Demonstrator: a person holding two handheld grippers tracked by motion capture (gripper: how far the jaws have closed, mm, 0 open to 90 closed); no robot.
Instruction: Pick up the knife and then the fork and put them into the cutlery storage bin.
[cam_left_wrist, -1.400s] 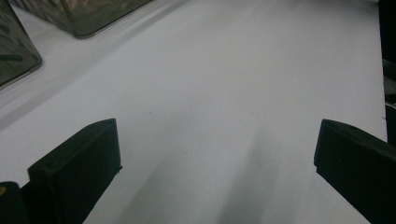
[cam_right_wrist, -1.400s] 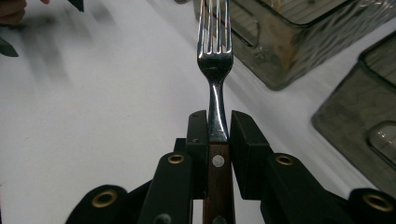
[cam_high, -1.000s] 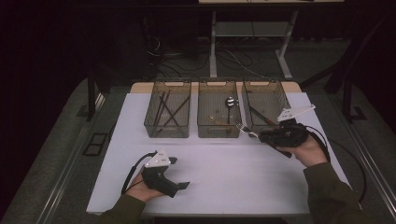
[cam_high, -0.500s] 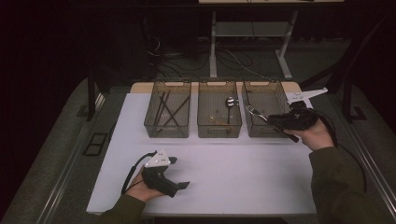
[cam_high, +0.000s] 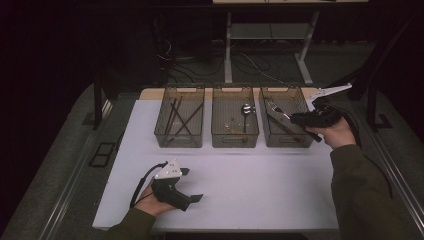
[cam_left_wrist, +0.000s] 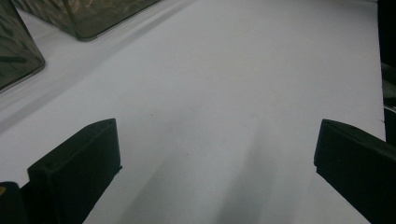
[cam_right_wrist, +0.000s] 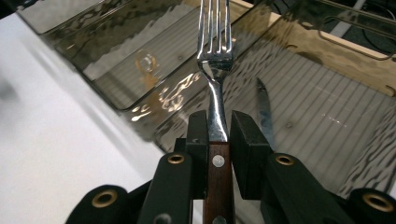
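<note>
Your right tool (cam_right_wrist: 218, 135) pinches the wooden-handled steel fork (cam_right_wrist: 215, 70) at its neck, tines over the right smoky plastic bin (cam_high: 284, 136) holding a knife, for sorting; left tool (cam_left_wrist: 210, 163) rests spread on the white table (cam_left_wrist: 243, 74).

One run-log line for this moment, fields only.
right gripper: shut on fork | fork: tines over right bin | right bin: holds a knife | left gripper: open, over white table, nothing between jaws
</note>
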